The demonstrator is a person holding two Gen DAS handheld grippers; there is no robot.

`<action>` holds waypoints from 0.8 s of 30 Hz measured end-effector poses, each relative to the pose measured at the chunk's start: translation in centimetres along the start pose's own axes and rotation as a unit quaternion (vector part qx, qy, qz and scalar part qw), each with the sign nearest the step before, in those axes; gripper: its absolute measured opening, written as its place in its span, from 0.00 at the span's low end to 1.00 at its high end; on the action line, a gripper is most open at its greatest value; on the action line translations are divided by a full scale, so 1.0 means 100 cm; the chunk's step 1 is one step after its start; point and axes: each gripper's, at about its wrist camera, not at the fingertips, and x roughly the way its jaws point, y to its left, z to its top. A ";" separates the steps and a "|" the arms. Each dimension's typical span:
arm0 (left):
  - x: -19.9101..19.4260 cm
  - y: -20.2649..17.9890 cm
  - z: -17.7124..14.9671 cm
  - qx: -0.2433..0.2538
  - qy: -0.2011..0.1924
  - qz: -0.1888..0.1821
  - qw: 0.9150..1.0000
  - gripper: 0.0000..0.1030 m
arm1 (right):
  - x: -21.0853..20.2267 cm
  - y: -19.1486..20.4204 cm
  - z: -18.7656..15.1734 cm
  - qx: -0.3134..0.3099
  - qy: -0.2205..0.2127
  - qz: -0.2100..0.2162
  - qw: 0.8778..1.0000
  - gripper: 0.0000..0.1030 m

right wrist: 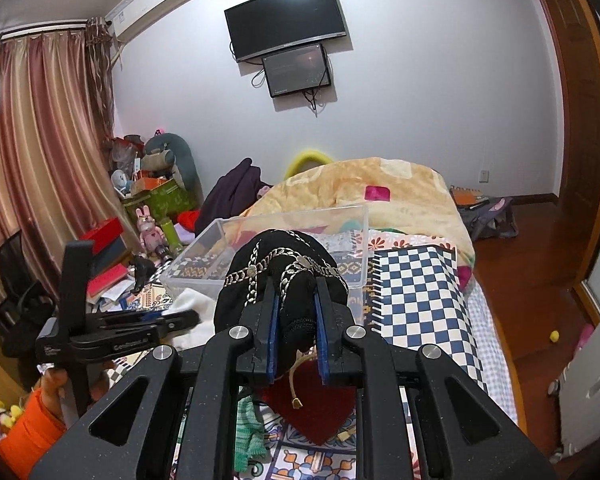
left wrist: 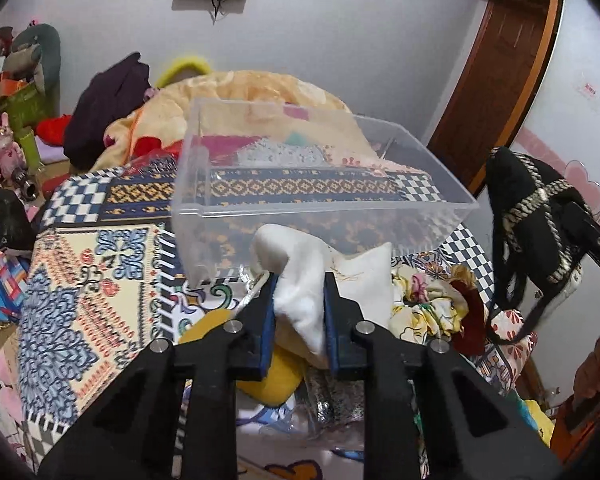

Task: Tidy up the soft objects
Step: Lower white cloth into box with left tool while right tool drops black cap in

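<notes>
We hold the white cloth [left wrist: 300, 300] pinched in the left gripper [left wrist: 300, 284], just before the clear plastic bin [left wrist: 420, 216] on the bed; the right gripper [right wrist: 296, 300] clamps the black chain-trimmed pouch [right wrist: 276, 264]. Carry each over the rim before release — one at a time.

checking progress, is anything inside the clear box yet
No, the clear box holds nothing; only the patterned bedspread shows through its walls.

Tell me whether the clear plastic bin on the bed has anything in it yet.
Empty, as far as the views show: through the clear bin only the patterned bedspread shows, and its inside looks bare from the right wrist.
</notes>
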 end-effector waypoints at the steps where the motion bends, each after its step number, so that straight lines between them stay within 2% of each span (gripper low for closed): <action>1: -0.004 0.000 -0.001 0.002 -0.005 0.000 1.000 0.19 | -0.002 0.001 -0.001 0.000 -0.001 0.000 1.000 0.13; 6: -0.040 -0.010 0.003 0.017 -0.046 -0.008 0.999 0.19 | -0.002 0.003 0.006 -0.002 -0.013 0.000 1.000 0.13; 12: -0.072 -0.020 0.026 0.022 -0.100 -0.021 0.994 0.19 | 0.001 0.007 0.021 -0.010 -0.036 0.001 0.999 0.13; 18: -0.073 -0.022 0.054 0.028 -0.132 -0.002 0.991 0.19 | 0.012 0.012 0.041 -0.021 -0.061 -0.007 0.998 0.13; 24: -0.057 -0.021 0.078 0.027 -0.143 0.026 0.989 0.19 | 0.035 0.016 0.054 -0.023 -0.064 -0.018 0.998 0.13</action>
